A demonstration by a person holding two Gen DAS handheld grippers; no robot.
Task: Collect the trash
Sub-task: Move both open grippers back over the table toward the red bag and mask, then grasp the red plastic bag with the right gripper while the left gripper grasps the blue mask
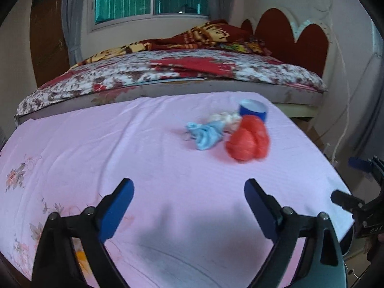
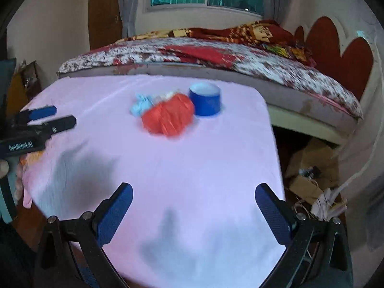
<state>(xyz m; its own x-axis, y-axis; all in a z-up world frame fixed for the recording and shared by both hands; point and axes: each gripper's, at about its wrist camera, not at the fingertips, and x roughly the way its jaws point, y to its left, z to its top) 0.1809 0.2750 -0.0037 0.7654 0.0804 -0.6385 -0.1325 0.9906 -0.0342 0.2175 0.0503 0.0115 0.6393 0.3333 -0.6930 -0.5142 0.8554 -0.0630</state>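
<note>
Pink-sheeted bench before bed. Left claw spread, empty; right claw likewise. Farther out, near far right corner: crumpled red bag, blue wad, blue cup. Probably light, soft, crushable; best pinched mid-bulge.

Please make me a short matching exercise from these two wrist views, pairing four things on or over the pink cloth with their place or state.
Things:
1. crumpled red plastic bag
2. round blue container
3. crumpled light blue wad
4. left gripper

Place or state:
A. jaws open, nothing between them
B. lies between the blue wad and the blue container in the right wrist view
C. stands upright at the far side of the pile, nearest the bed
D. lies at the left end of the pile

Pairs: 1-B, 2-C, 3-D, 4-A
</note>
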